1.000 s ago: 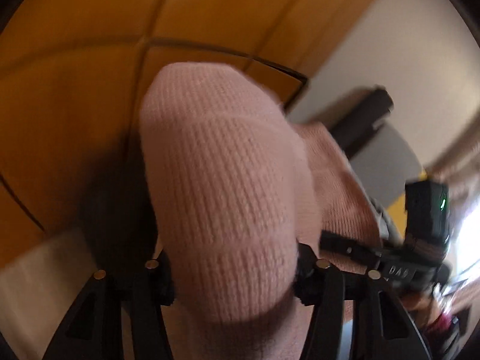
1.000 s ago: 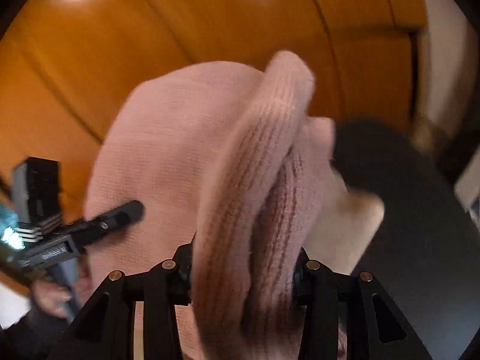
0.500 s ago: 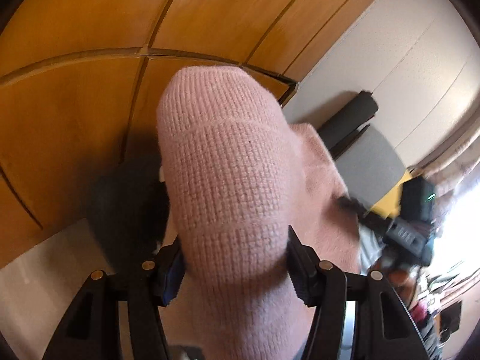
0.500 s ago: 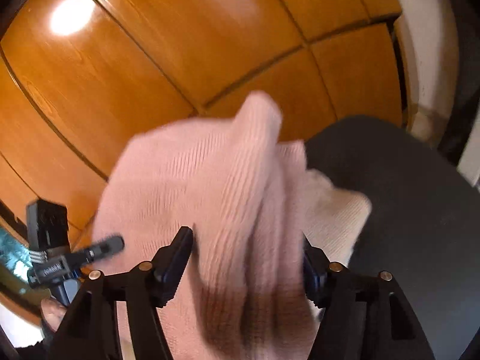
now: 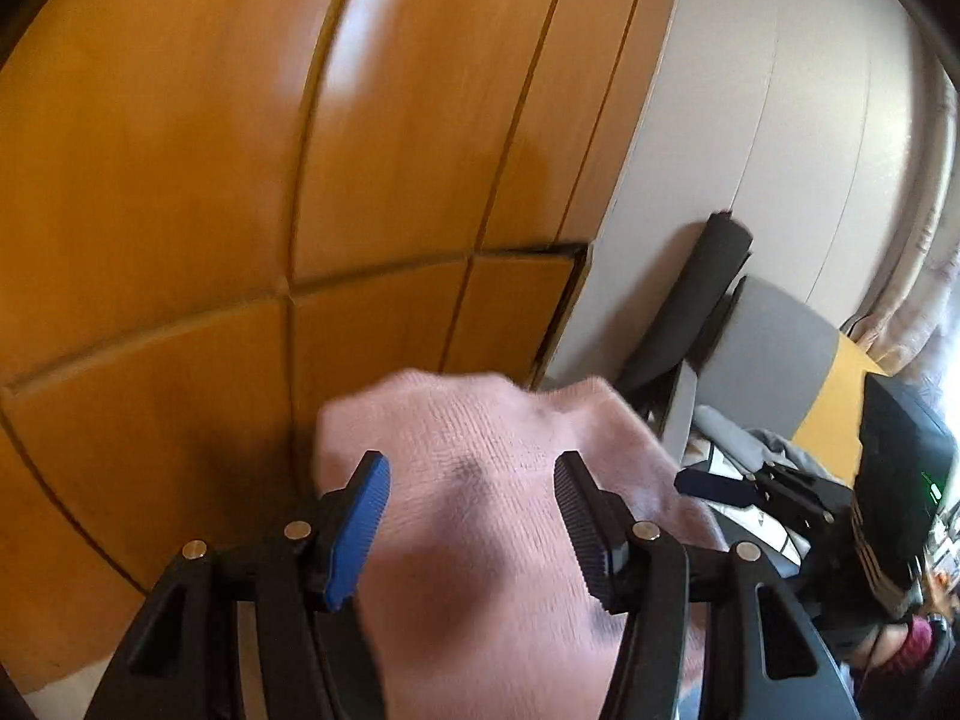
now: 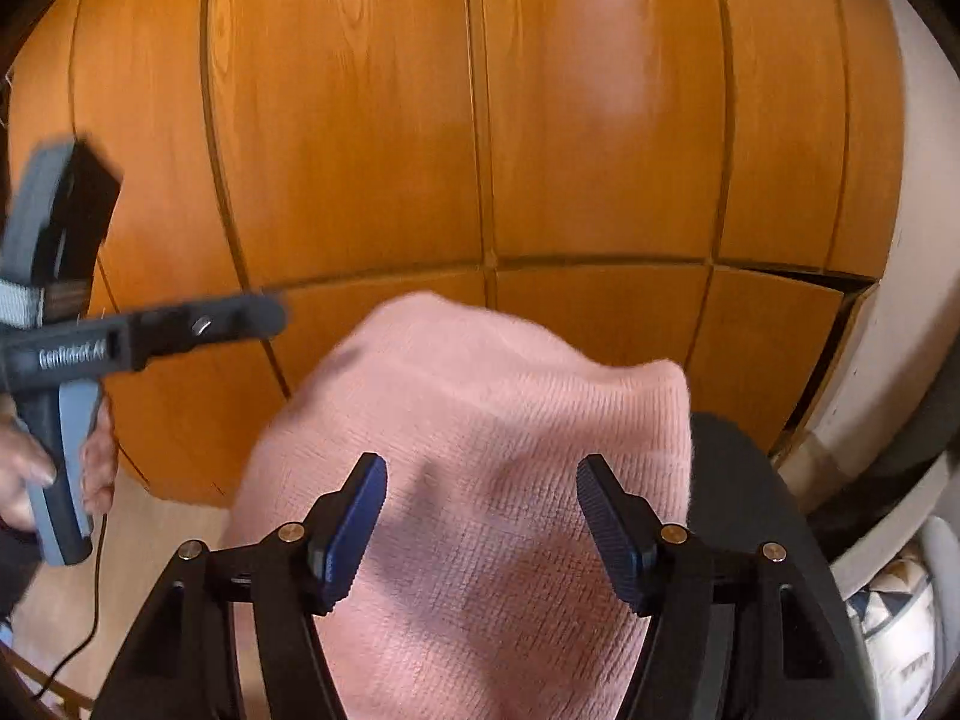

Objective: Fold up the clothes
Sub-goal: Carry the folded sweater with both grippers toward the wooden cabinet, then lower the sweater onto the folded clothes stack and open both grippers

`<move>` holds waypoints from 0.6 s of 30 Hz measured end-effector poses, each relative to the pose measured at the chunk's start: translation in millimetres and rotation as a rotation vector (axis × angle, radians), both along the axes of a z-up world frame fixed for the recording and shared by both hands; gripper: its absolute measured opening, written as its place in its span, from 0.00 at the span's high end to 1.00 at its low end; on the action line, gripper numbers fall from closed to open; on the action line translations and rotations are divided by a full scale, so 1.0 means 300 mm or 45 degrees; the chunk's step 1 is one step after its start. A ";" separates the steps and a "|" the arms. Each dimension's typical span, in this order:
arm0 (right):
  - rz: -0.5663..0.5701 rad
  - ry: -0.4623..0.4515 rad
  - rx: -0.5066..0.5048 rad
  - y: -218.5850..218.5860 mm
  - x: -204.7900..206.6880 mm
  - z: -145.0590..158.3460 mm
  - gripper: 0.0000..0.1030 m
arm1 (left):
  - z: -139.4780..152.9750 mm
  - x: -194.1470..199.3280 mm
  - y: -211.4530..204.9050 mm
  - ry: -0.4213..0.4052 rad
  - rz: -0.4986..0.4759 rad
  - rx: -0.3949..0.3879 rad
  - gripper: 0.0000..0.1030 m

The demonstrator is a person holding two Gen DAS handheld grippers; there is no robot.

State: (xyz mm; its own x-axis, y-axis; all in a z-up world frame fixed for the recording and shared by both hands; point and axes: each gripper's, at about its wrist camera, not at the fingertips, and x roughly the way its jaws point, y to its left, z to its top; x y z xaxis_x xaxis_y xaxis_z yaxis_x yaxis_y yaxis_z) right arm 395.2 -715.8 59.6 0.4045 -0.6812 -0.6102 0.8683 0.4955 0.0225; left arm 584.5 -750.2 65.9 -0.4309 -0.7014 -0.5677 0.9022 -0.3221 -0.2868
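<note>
Pink ribbed-knit garment (image 6: pixel 480 480) bunched and rounded, left gripper (image 5: pixel 471 489) closing, right gripper (image 6: pixel 480 495) released

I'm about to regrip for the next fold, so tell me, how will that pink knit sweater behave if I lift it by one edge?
Probably floppy: the pink knit sweater mounds and drapes over the dark surface with soft, rounded folds. Its fuzzy ribbed knit looks grippy rather than slippery, so the right claw should hold it. It looks thick, so expect sagging.

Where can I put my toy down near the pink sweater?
Bare black surface right of the pink sweater, and pale floor between it and the wooden panels. Crowded by the grey chair: clothes piled there.
</note>
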 end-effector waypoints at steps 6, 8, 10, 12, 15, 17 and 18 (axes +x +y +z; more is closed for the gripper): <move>-0.126 -0.023 0.210 -0.099 -0.142 -0.239 0.40 | -0.252 -0.009 -0.118 0.060 0.039 0.251 0.42; -0.136 -0.115 0.181 -0.106 -0.186 -0.283 0.40 | -0.279 -0.003 -0.102 0.086 0.049 0.225 0.42; -0.155 -0.170 0.170 -0.114 -0.211 -0.292 0.40 | -0.266 -0.018 -0.089 0.045 0.066 0.201 0.42; -0.163 -0.146 0.164 -0.109 -0.214 -0.281 0.40 | -0.256 -0.027 -0.085 0.038 0.079 0.183 0.42; -0.190 -0.109 0.155 -0.079 -0.221 -0.244 0.40 | -0.212 -0.015 -0.054 0.023 0.098 0.142 0.41; -0.216 -0.072 0.155 -0.071 -0.209 -0.223 0.40 | -0.166 -0.020 -0.022 -0.006 0.143 0.085 0.41; -0.238 -0.061 0.146 -0.060 -0.203 -0.195 0.40 | -0.135 -0.022 0.004 -0.043 0.174 0.035 0.43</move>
